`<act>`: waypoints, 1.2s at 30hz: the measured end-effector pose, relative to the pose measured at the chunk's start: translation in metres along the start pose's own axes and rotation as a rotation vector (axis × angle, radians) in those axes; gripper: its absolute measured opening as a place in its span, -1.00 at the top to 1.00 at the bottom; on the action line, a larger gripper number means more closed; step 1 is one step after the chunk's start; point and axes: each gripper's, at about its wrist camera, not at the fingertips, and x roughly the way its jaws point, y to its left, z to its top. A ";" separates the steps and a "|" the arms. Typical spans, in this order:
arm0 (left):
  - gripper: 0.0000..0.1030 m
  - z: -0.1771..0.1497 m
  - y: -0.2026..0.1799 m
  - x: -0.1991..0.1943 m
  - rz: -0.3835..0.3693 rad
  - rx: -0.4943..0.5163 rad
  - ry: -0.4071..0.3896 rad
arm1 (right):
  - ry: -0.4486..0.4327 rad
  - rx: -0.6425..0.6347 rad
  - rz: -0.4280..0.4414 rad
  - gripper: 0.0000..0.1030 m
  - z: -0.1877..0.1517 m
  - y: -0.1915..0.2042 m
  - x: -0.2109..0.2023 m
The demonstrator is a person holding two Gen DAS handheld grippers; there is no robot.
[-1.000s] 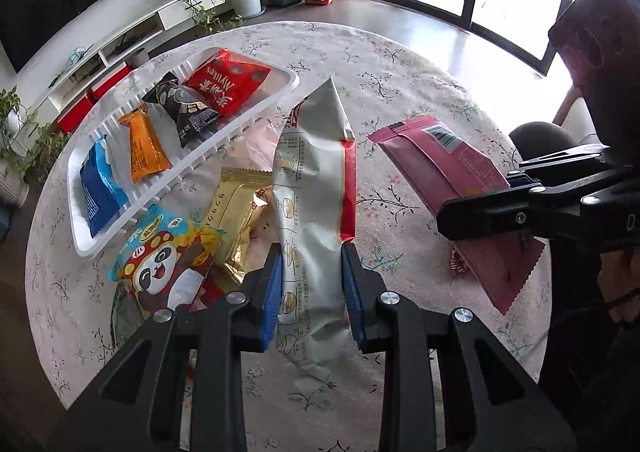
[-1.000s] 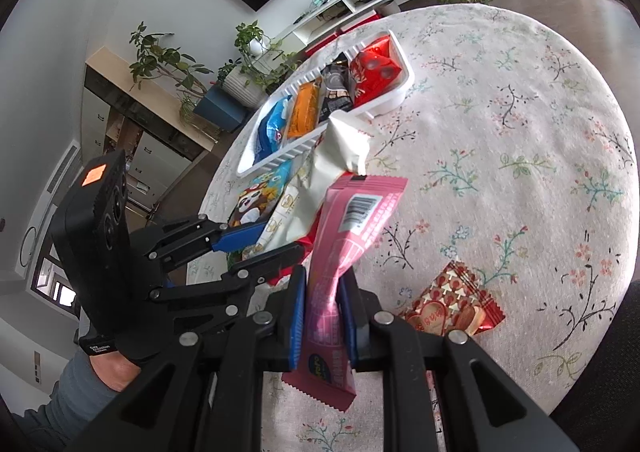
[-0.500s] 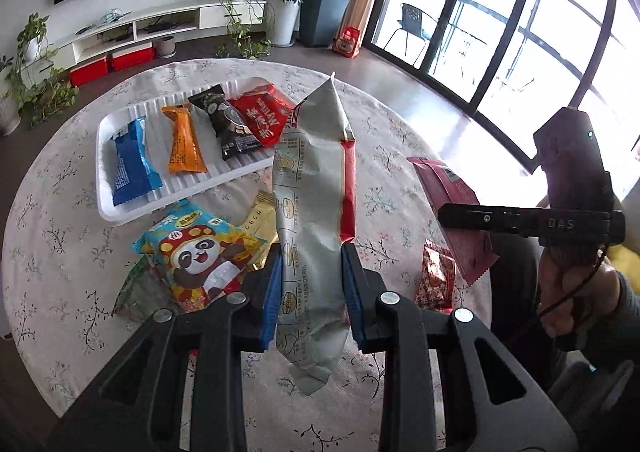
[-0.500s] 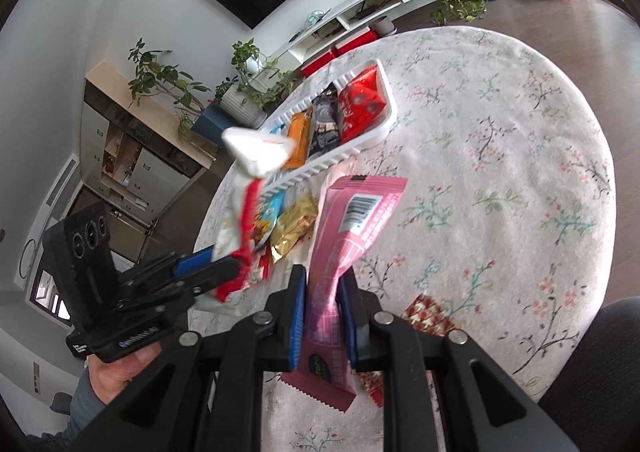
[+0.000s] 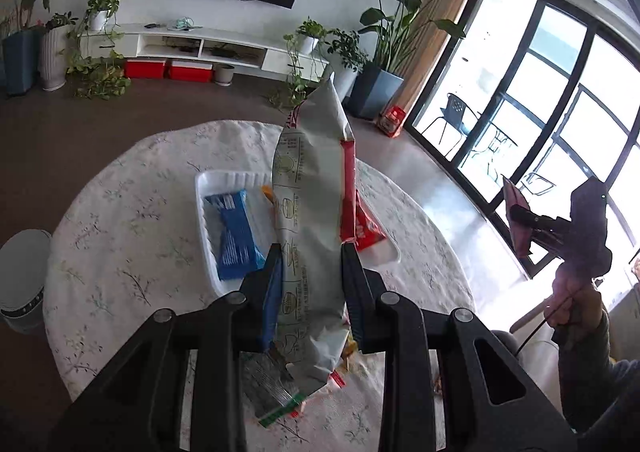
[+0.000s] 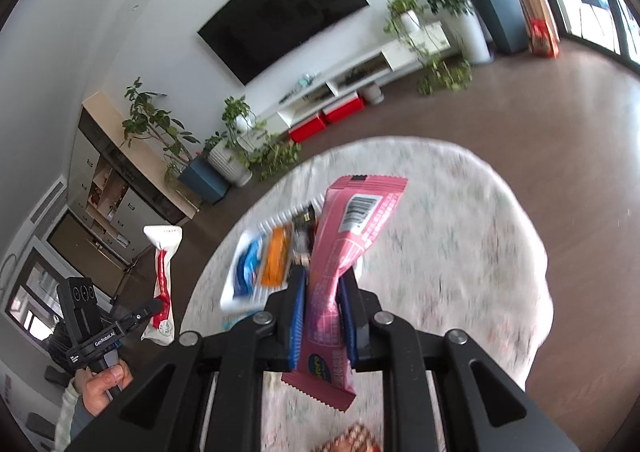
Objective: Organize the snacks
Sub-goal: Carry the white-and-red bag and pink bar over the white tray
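Left gripper (image 5: 310, 266) jaws pinching a tall silver-and-red foil packet (image 5: 316, 220) at frame centre; right gripper (image 6: 322, 306) jaws pinching a pink plastic wrapper (image 6: 344, 248) above the white ribbed tray (image 5: 208, 236).

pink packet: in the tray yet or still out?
Out. The pink packet is clamped in the right gripper, held up above the table; the white tray lies beyond it.

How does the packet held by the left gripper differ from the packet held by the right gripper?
The silver-grey packet in the left gripper is wide, with a red side strip; the pink packet in the right gripper is narrower and shows a barcode. The silver-grey packet's top is pinched, the pink packet's flat. Both are gripped and lifted above the table.
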 end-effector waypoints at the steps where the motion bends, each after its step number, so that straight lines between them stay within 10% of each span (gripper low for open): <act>1: 0.50 0.009 0.004 -0.001 0.007 -0.002 -0.008 | -0.013 -0.026 0.005 0.64 0.011 0.008 0.002; 11: 0.50 0.052 0.024 0.042 -0.009 -0.056 0.044 | 0.106 -0.176 0.112 0.64 0.068 0.082 0.109; 20: 0.50 0.039 0.037 0.127 0.026 -0.089 0.164 | 0.340 -0.265 0.036 0.64 0.036 0.093 0.228; 36: 0.44 0.006 0.029 0.189 0.095 -0.067 0.261 | 0.498 -0.274 -0.054 0.64 -0.001 0.072 0.297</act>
